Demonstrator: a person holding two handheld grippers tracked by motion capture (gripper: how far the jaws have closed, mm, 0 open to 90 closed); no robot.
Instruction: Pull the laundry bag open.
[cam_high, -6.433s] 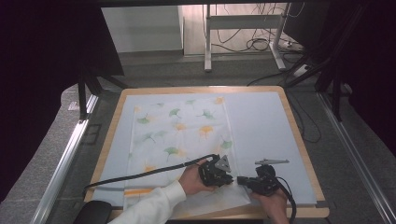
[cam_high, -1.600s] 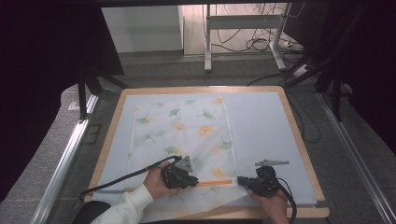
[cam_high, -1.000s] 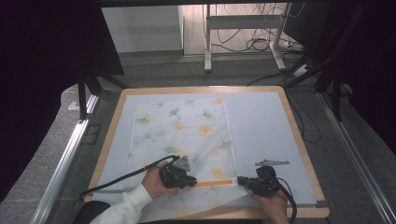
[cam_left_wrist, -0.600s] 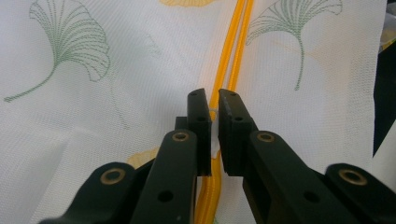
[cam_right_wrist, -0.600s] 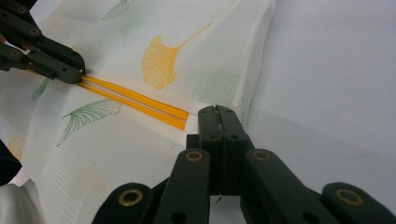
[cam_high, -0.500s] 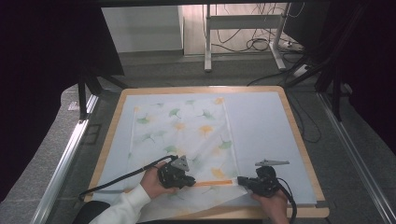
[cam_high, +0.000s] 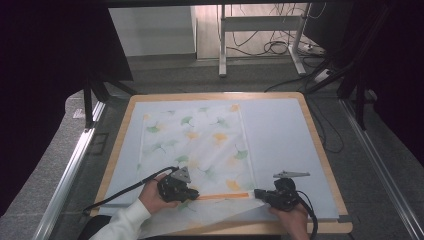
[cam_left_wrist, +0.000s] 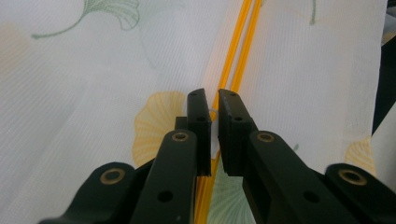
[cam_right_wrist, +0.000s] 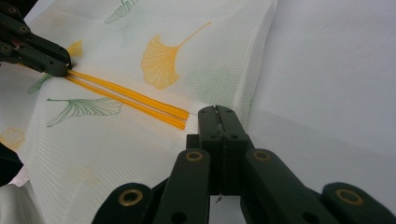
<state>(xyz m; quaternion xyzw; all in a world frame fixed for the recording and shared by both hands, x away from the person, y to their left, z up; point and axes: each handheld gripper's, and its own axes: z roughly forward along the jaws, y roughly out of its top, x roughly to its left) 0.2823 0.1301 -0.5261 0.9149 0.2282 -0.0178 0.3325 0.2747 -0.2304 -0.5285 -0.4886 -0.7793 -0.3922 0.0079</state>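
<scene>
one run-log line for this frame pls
left tongs: shut on zipper slider | right tongs: shut on mesh bag corner | table

Bright, even table light; dark surroundings, soft close-ups.

White sleeve (cam_high: 122, 223); black tools (cam_high: 176, 188) (brass rivets, trailing cables).
</scene>
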